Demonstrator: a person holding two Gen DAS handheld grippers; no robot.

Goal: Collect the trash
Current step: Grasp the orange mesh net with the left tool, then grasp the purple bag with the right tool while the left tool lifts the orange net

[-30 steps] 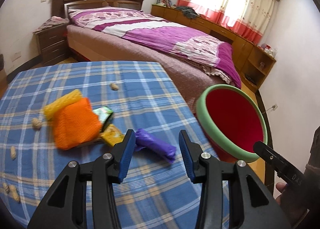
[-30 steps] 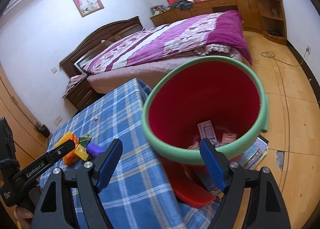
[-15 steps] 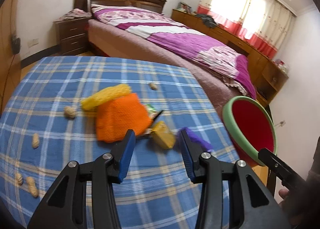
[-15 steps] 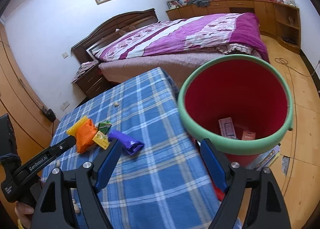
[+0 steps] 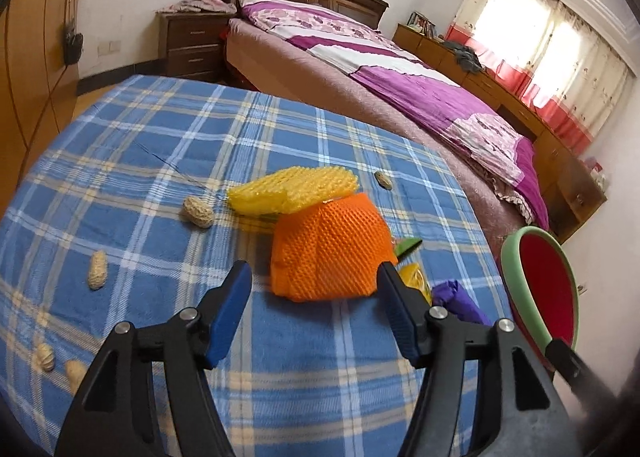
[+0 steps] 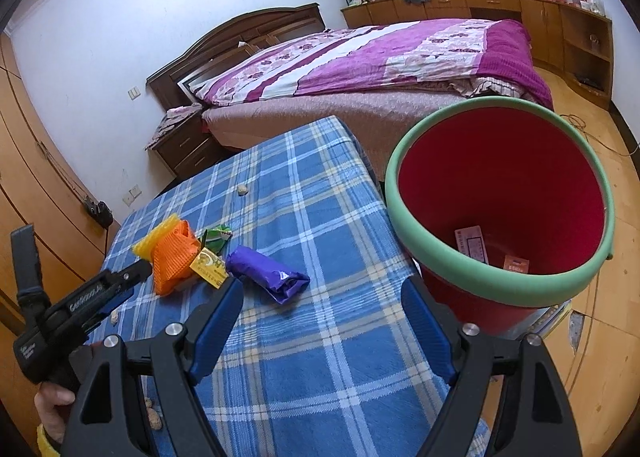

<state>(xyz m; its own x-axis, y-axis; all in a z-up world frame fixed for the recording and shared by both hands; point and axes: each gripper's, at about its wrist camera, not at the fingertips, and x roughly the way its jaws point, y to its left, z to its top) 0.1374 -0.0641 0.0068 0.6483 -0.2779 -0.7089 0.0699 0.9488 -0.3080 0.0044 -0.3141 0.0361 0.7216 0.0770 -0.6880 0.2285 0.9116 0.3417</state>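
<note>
Gaping wide and empty, left tongs just short of the orange foam net; right tongs likewise spread, clear of the red bin.

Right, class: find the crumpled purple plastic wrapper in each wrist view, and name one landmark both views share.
Left wrist view: the crumpled purple plastic wrapper lies low and right, partly hidden behind the left gripper's right finger.
Right wrist view: it lies left of centre, in full sight on the blue checked tablecloth.
Shared landmark: the red bucket with a green rim, to the wrapper's right in both.
</note>
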